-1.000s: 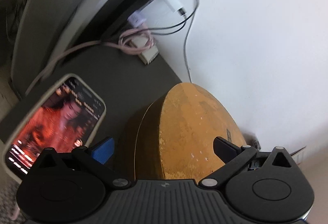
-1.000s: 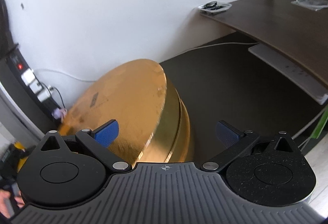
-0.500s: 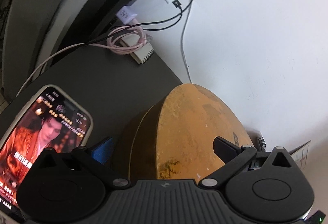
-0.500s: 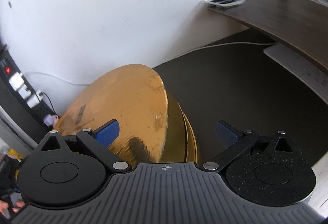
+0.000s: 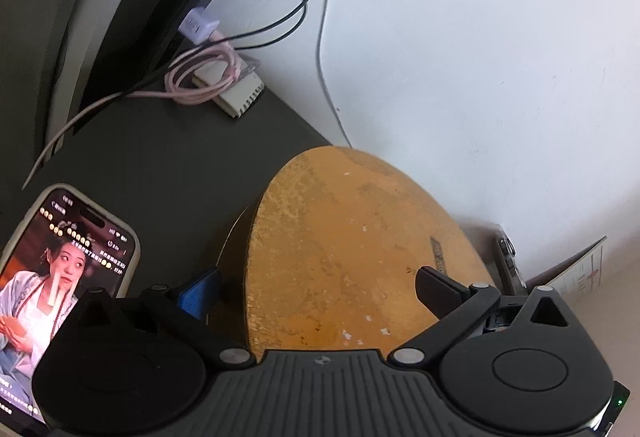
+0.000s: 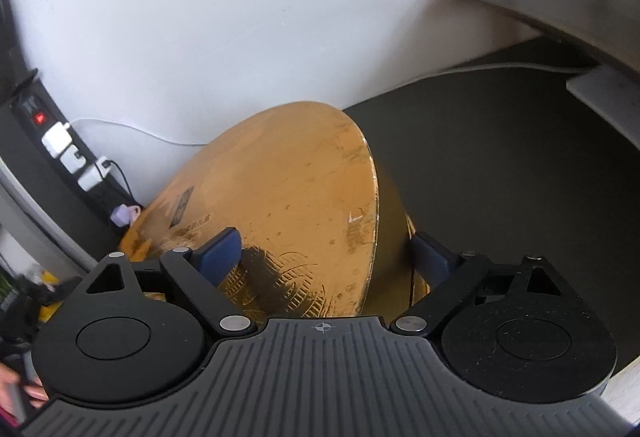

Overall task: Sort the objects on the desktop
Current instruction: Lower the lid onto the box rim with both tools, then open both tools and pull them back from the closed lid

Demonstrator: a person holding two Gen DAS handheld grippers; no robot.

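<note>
Grasping was the step in hand: your right gripper had just been closing around the tilted gold round box by the wall, left gripper straddling it half-wide, so you next needed firm pad contact.

Soft daylight, evenly bright on the white wall. Strong fisheye curvature at frame edges. Blur at the upper right corner of the right wrist view.
</note>
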